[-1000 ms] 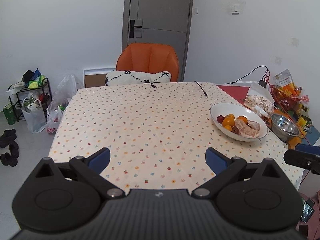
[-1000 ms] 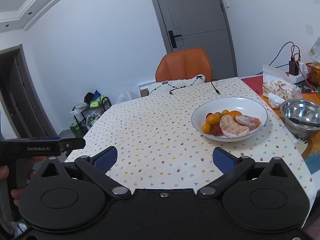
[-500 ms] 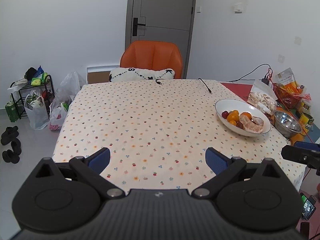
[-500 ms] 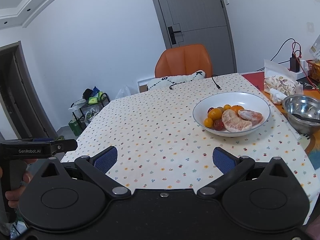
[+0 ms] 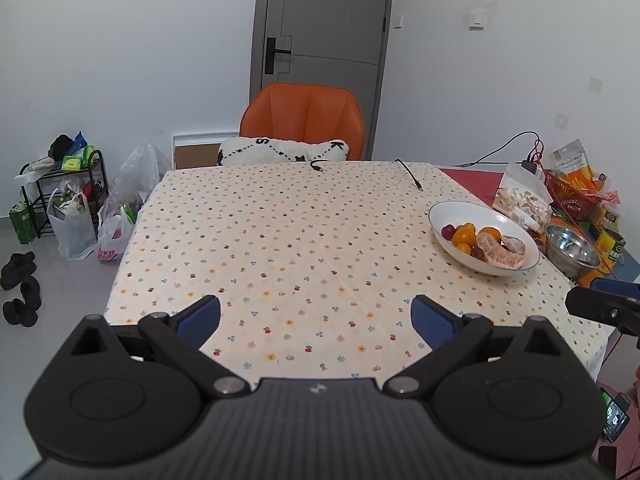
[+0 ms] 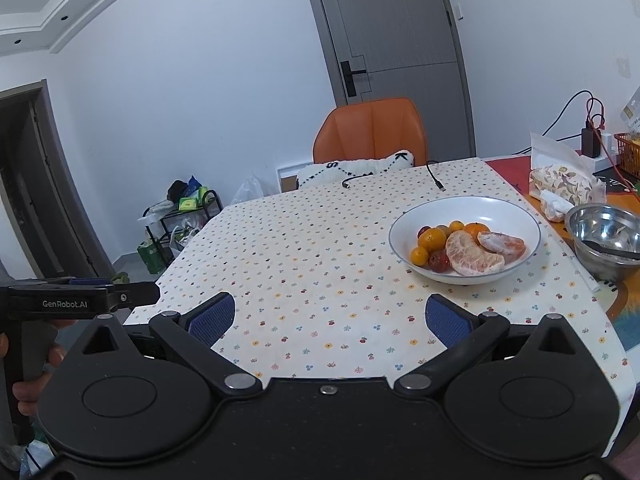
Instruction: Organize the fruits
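Steel bowl (image 6: 606, 240) cut off; contents possibly spoon, unclear.

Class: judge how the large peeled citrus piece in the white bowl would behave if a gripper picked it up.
The peeled citrus piece looks soft and membrane-covered, so probably squashes or splits along its segments. Its curved shape may slip between flat pads. It leans against neighbouring fruit in the white bowl, so lifting may disturb them.

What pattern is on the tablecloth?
Cream tablecloth dotted with small multicoloured flowers and cherries; clearest in the left wrist view.

"GenRobot.AI" in white on the black left gripper (image 6: 80, 300), letters "S" and "K" on the white cushion (image 5: 282, 151)
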The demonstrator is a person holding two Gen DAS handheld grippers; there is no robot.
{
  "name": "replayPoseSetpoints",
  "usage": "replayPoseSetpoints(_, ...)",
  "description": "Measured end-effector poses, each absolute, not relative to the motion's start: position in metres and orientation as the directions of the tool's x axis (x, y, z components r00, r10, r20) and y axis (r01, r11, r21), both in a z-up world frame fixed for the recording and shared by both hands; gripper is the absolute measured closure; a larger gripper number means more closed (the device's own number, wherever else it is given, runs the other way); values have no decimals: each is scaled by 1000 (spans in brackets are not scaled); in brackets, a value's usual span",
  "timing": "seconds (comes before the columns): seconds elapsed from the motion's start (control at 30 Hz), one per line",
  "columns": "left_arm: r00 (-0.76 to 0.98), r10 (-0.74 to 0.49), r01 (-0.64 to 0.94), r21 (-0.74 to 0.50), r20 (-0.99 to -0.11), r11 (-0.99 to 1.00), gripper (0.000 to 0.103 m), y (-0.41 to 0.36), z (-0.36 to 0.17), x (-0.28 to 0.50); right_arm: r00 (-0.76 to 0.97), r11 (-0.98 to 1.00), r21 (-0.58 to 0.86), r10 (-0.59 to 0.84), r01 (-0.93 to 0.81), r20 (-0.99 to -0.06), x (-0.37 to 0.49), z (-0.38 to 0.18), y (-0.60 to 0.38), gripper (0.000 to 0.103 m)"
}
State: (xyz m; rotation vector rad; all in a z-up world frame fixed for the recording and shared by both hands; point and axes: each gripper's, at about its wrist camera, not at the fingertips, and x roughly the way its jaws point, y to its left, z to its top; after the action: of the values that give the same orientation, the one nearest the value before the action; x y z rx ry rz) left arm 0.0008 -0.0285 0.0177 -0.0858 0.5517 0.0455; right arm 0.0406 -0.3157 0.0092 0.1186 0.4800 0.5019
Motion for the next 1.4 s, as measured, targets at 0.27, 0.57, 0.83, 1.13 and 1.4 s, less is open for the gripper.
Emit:
replayPoseSetpoints(0.27,853,19,-63,-67,-522,996,2,-30,19,0,773,873,224,488,-433,-405,40,10,-317,0)
replayPoseSetpoints(0.57,854,19,-63,-66,-520,996,2,-30,20,-1,773,873,224,488,-434,-406,40,11,-317,0)
replayPoseSetpoints(0.83,853,20,-65,-67,-521,996,2,-30,20,-1,773,873,223,488,-434,-406,40,11,-317,0)
replayPoseSetpoints(1.13,853,22,-68,-69,-522,995,2,-27,20,-1,772,873,224,488,-434,-407,40,11,-317,0)
replayPoseSetpoints(1.4,853,21,-67,-69,-521,995,2,-27,20,-1,771,872,221,489,-436,-408,40,10,-317,0)
